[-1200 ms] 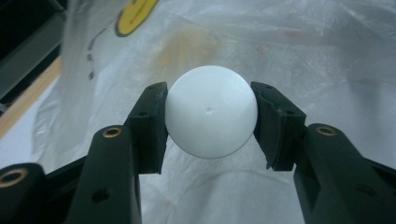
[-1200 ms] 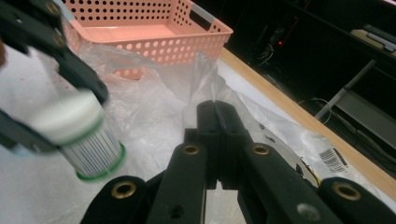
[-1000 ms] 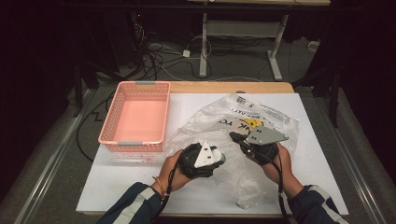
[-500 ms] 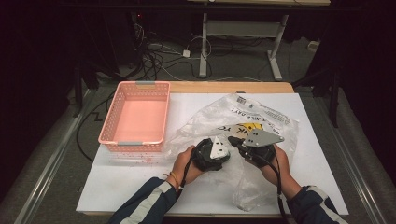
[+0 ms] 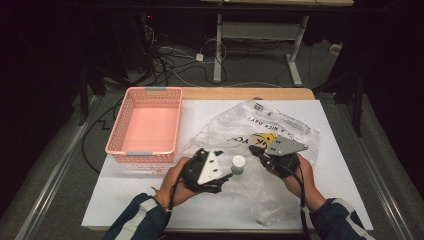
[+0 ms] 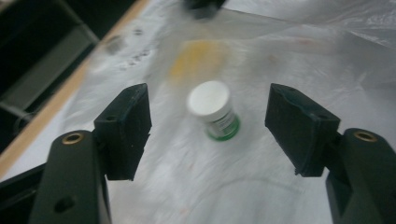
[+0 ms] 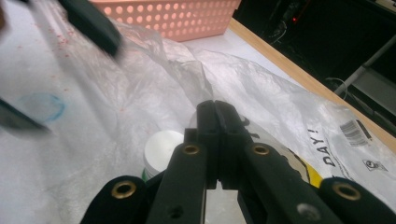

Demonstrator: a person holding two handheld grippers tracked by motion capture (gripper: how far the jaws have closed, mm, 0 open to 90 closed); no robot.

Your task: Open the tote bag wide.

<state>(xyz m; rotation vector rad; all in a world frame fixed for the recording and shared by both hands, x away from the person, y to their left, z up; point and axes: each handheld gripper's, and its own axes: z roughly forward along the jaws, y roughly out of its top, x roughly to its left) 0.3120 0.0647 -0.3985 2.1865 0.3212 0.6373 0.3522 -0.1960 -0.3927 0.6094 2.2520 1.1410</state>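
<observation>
Standing wide apart, the jaws of the left tongs [image 6: 208, 128] have just been opening, and the small white-capped jar [image 6: 214, 110] sits upright between them with clear gaps on both sides, touched by neither pad. In the high view the left tongs [image 5: 226, 176] sit just left of the jar [image 5: 238, 164], which stands on the clear plastic bag [image 5: 295, 127]. The right tongs [image 7: 215, 108] are closed, their jaws pressed together; whether a fold of the bag [image 7: 280, 107] is pinched between them cannot be told. From above, the right tongs [image 5: 255, 151] lie just right of the jar, so the jar stands in a narrow gap between the two tools. In the right gripper view the jar's white cap [image 7: 161, 149] shows just to the left of the closed jaws.

The bag spreads from the middle of the white table sheet [image 5: 125, 200] toward its far right corner, its crumpled edge reaching close to the pink basket [image 5: 116, 145]. The basket stands at the far left of the table, just beside the bag's left edge. Open sheet lies in front of the basket and along the near edge to the left of the left forearm. The wooden table edge [image 5: 240, 93] shows along the far side.
</observation>
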